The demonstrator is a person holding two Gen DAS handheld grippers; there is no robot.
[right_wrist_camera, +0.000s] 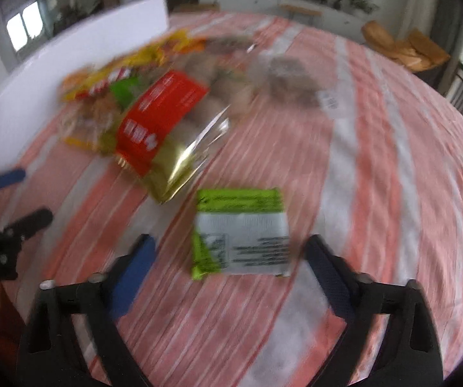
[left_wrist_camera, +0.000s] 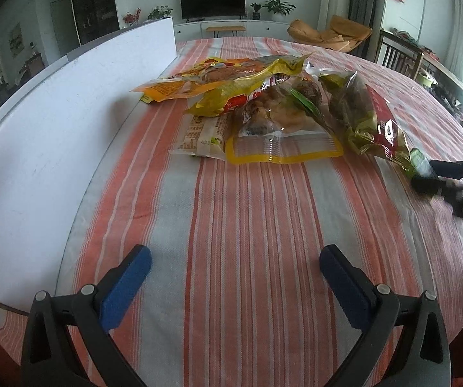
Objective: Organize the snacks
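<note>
The green-and-white packet is seen just beyond the right gripper, jaws parted around nothing, well nearer than the left gripper, also open.

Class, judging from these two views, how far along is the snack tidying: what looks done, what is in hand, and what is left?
Little looks done: most snack bags lie in a loose, overlapping pile on the striped tablecloth. In hand: nothing is clearly gripped. The right gripper has a small green and white packet lying between its fingers, apparently untouched. The left gripper is open over bare cloth. Left: sorting nearly the whole pile.
</note>
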